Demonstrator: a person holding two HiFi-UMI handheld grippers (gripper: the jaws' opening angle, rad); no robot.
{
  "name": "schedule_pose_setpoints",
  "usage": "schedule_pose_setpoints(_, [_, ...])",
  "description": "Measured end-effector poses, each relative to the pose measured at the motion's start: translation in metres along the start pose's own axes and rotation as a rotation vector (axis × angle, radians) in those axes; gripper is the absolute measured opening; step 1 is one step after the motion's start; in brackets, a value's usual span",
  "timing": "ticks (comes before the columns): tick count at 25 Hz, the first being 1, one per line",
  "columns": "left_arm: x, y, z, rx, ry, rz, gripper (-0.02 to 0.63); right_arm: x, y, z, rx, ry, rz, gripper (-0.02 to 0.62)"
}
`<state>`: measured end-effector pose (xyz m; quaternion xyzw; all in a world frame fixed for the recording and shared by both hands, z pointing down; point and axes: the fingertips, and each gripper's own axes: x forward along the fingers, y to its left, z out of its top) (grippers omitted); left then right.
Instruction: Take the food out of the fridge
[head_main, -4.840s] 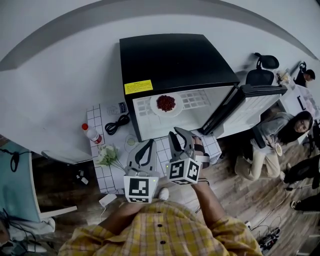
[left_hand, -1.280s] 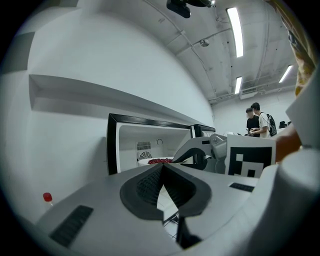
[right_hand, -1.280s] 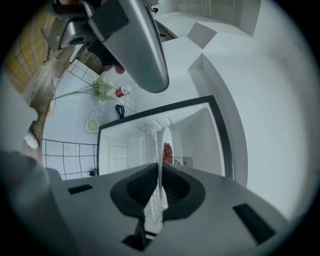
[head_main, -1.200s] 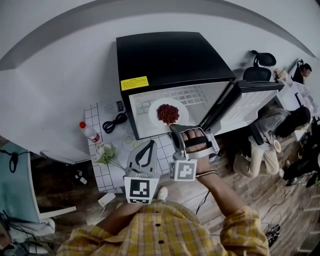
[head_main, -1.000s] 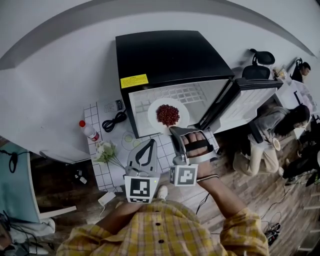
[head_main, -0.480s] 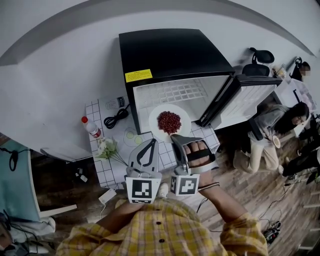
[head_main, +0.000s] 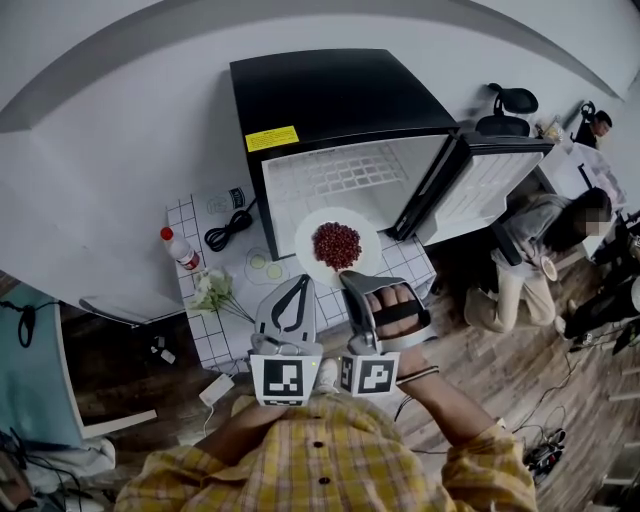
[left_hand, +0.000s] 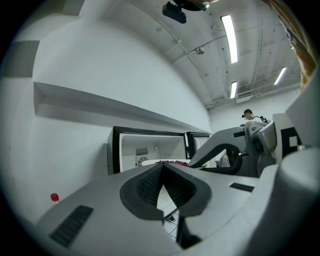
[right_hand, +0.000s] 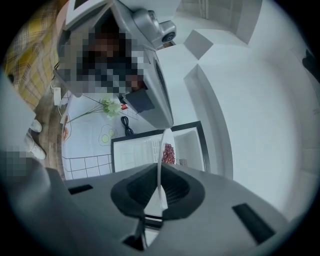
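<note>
Plate (head_main: 312, 232): round, held level, face up; outside the open fridge (head_main: 340, 95), at its 6 o'clock.
Food (head_main: 337, 244): red heap at plate centre.
Right gripper (head_main: 350, 279): pointed to 12 o'clock; jaws pinched the plate rim at 6 o'clock and had just closed further.
Left gripper (head_main: 300, 283): jaws pressed together, nothing between; at the plate's 7 o'clock.

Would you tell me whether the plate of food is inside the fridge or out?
Out: the plate hangs clear of the open fridge, its rim in the right gripper.
</note>
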<state>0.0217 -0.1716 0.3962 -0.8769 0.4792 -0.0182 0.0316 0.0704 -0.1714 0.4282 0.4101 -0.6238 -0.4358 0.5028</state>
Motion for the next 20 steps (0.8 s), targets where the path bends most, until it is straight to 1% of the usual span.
schedule_pose_setpoints(4, [-0.006,-0.001,0.001,-0.011,-0.002,0.002,0.006,-0.007,0.001,0.003,0.001,0.002,-0.001,0.023])
schedule_pose_setpoints(8, [-0.011,-0.006,0.003,0.004,-0.007,-0.004,0.006,-0.014,0.002,0.002,-0.001,0.012,-0.004,0.023])
schedule_pose_setpoints(14, [-0.015,-0.009,0.004,-0.007,-0.007,-0.002,0.006,-0.019,0.004,0.001,-0.003,0.007,-0.002,0.023])
schedule_pose_setpoints(20, [-0.017,-0.012,0.005,0.011,-0.006,-0.001,0.006,-0.021,0.005,-0.002,-0.001,0.005,0.002,0.025])
